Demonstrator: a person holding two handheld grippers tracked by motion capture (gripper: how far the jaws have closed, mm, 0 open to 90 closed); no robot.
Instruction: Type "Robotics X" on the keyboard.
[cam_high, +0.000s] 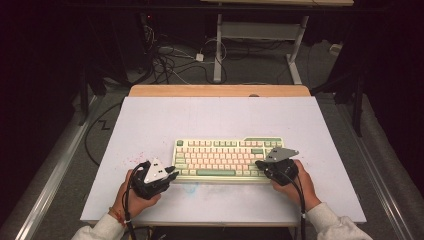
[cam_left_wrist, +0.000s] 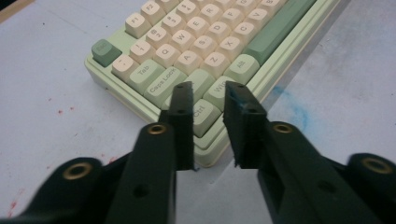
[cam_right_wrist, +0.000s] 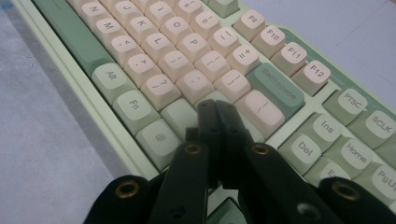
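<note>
The white tabletop (cam_high: 150, 125) carries a pale green keyboard (cam_high: 227, 160) near its front edge, long axis running left to right, keys facing up with the space bar toward the person. It looks rigid and fairly weighty, best gripped at the short ends or thin front lip, as keycaps could pop off. The left gripper (cam_left_wrist: 208, 95) has narrowly parted jaws straddling the Ctrl corner; the right gripper (cam_right_wrist: 215, 111) has jaws pressed together over the right-hand keys

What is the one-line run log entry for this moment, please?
left gripper: over keyboard corner | right gripper: shut, on keys
</note>
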